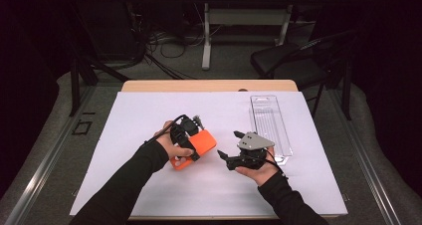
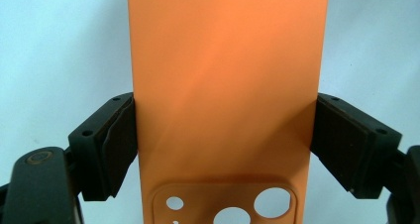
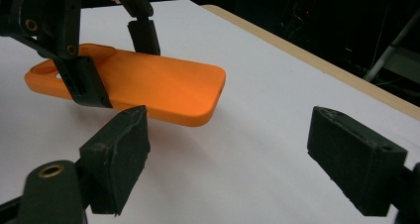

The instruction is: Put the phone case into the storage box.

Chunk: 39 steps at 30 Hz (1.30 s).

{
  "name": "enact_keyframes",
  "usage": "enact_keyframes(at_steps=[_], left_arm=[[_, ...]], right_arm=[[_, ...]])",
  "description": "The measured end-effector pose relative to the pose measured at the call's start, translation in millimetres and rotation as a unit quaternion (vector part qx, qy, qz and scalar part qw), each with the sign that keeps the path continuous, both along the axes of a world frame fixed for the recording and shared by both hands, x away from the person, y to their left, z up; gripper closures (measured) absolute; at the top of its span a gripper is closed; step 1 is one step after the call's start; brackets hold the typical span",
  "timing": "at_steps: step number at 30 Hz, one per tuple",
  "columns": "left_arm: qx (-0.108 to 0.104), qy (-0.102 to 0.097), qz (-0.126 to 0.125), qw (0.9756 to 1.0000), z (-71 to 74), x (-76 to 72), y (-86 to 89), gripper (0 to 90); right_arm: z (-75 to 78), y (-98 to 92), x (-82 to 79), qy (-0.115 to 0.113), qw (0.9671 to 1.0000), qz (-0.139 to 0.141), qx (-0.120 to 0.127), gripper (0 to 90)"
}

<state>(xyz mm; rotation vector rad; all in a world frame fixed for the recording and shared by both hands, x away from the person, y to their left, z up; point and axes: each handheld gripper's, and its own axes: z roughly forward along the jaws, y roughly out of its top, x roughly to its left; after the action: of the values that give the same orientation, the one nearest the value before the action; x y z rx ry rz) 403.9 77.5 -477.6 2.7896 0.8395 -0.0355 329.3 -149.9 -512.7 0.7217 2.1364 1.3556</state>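
Orange phone case sits clamped across its width in the left gripper; beside the case, the right gripper gapes wide, holding nothing.

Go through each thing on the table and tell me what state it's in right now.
Orange phone case: gripped across its width, lifted off the white sheet.
Left tongs: shut on the case.
Right tongs: open, holding nothing, beside the case.
Clear plastic package: lying flat, untouched.
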Motion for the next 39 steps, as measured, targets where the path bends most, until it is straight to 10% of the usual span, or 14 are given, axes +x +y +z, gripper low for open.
enact_keyframes(at_steps=[25,39], left_arm=[[0.01,0.007,-0.003,0.9999,2.3,-0.8,-0.5,16.1],[0.021,0.015,-0.003,0.9997,4.3,4.1,-0.7,16.1]], right_arm=[[4.2,6.0,1.5,-0.036,0.9926,0.031,-0.112,21.4],[4.6,13.2,1.0,-0.073,0.9758,0.065,-0.196,23.4]])
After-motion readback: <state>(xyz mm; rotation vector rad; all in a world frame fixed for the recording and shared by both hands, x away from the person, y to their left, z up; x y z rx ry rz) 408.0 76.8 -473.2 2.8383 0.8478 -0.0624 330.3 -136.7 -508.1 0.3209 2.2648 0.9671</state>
